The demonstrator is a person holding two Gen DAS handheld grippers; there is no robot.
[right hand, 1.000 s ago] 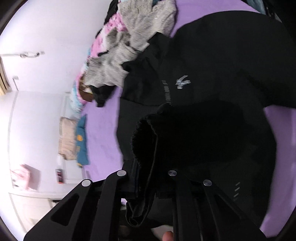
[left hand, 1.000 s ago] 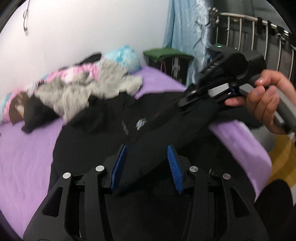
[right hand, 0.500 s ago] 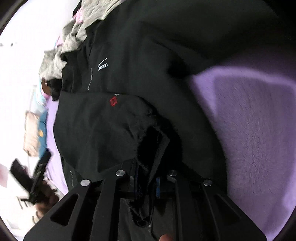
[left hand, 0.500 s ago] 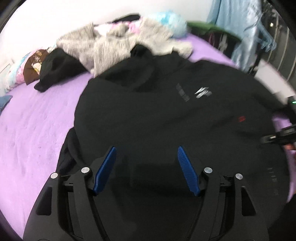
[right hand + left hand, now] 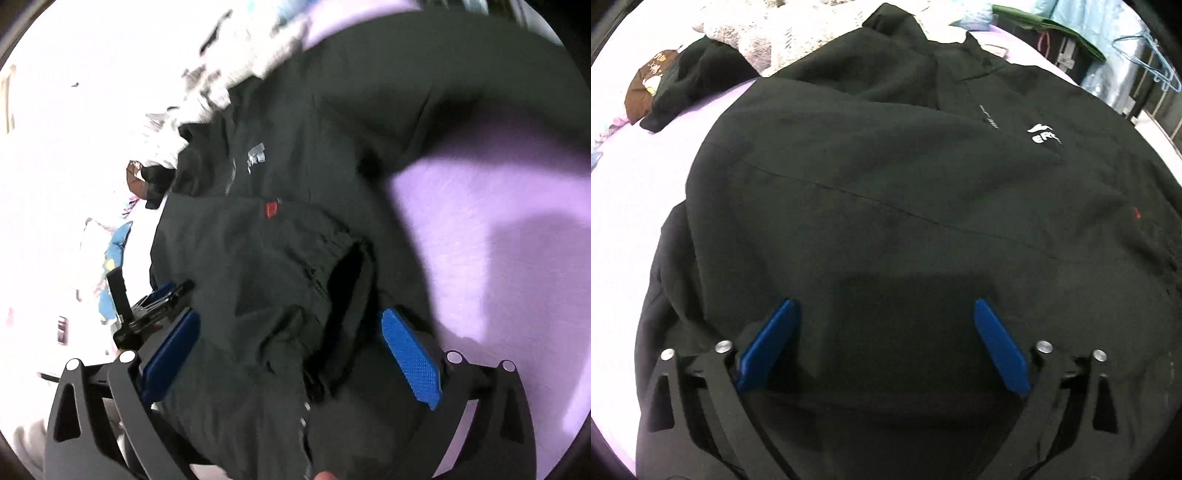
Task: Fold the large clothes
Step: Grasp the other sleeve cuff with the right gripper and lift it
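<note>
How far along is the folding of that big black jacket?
A sleeve looks folded across the black jacket, which lies on the purple bed. Both grippers, left and right, have just opened their jaws, so nothing is held. Further folds probably remain; the jacket is still wide.

A: What's carrying everything here?
B: A bed (image 5: 639, 192) under a purple cover, and a black jacket (image 5: 886, 206) spread flat across most of it.
A: And beyond the jacket?
B: A heap of pale fuzzy clothes (image 5: 783, 33) touching its collar, with a dark garment (image 5: 690, 81) and a brown one (image 5: 642, 88) just beside it.
</note>
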